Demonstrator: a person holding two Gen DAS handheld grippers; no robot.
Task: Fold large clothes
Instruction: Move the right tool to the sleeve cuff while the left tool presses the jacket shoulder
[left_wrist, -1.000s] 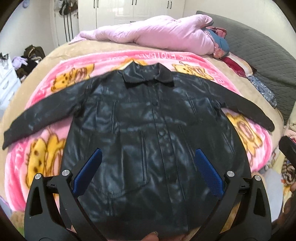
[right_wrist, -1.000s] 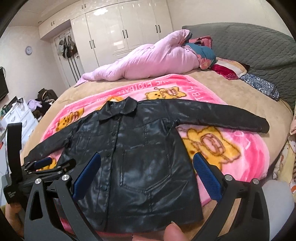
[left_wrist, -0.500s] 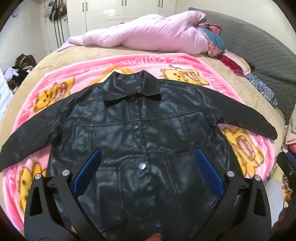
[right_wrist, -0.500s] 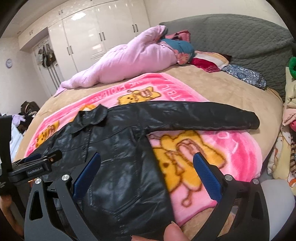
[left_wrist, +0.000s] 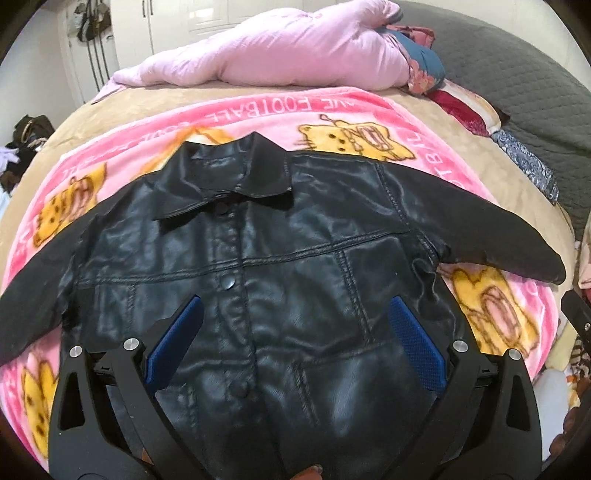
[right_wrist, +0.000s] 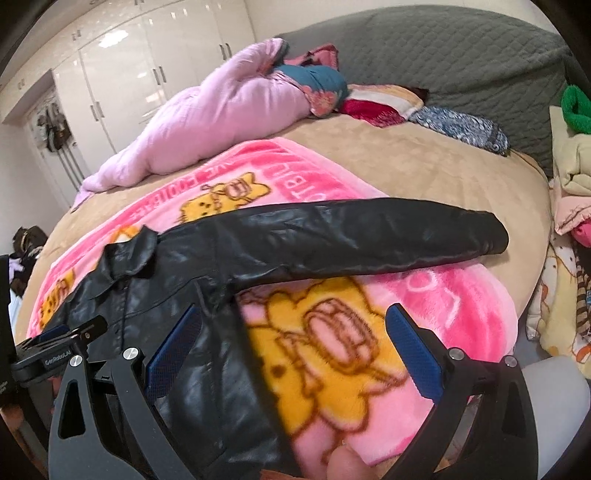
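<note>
Black jacket (left_wrist: 295, 280) lies flat, unfolded on bed (right_wrist: 424, 166), sleeves at 3 and 9 o'clock; left claw (left_wrist: 291, 345) and right claw (right_wrist: 291, 350) wide, empty; folding unstarted.

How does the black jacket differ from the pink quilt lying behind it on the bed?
The black jacket is glossy and leather-like; the pink quilt is matte and soft.
The jacket lies spread flat, sleeves out; the quilt is bunched in a long puffy roll.
The jacket rests on the pink cartoon blanket; the quilt sits farther back on the tan bedspread.
Neither is held: both claws are open.
</note>
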